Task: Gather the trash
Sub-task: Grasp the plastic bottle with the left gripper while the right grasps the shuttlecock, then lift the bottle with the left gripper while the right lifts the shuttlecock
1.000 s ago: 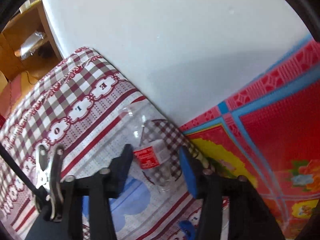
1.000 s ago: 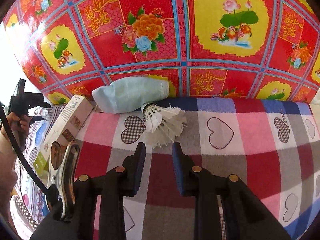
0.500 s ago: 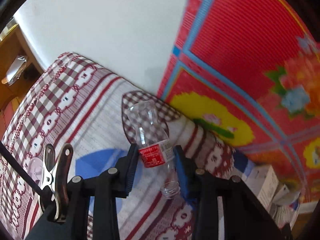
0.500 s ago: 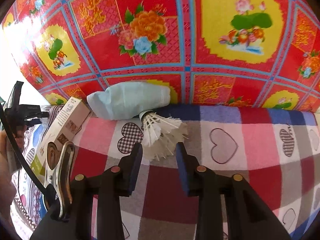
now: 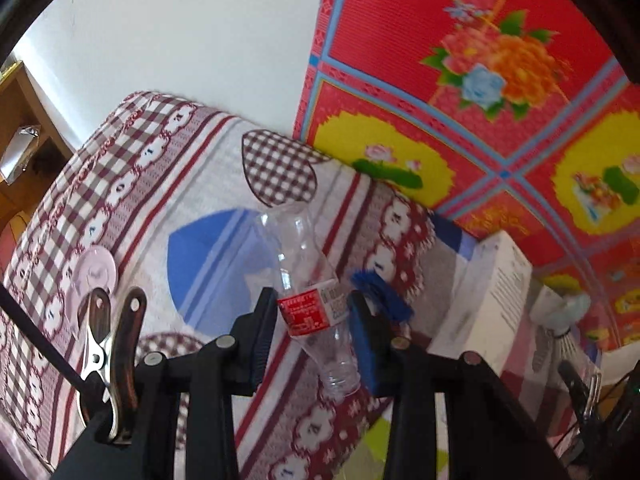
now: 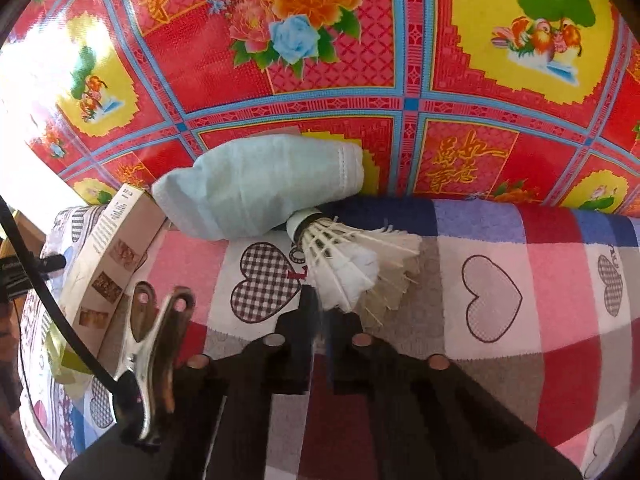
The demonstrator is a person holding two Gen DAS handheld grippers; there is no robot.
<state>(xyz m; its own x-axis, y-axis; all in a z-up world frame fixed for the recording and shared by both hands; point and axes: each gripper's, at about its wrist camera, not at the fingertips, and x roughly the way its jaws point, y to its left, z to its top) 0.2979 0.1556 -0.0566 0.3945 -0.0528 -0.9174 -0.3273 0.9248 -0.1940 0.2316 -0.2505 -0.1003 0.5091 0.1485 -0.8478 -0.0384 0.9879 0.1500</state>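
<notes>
A clear plastic bottle (image 5: 304, 256) with a red label hangs neck-down between the pads of my left gripper (image 5: 314, 320), which is shut on it at the label, above the patterned bedspread (image 5: 160, 184). In the right wrist view a white feather shuttlecock (image 6: 348, 268) lies on the checked heart blanket (image 6: 492, 292), its cork end under a light blue face mask (image 6: 260, 192). My right gripper (image 6: 320, 312) is shut, its tips pinching the lower edge of the feathers. A long cardboard box (image 6: 108, 264) lies left of the mask.
A red floral mat (image 6: 400, 80) stands against the wall behind the bed. A white wall (image 5: 180, 40) and a wooden shelf (image 5: 16, 128) lie at the left. A pale pink round lid (image 5: 90, 276) rests on the bedspread. The box (image 5: 492, 300) lies right of the bottle.
The left gripper closed on the bottle, rolled and lifted it off the bedspread. The right gripper came down to the shuttlecock and went from open to shut on its feathers.
</notes>
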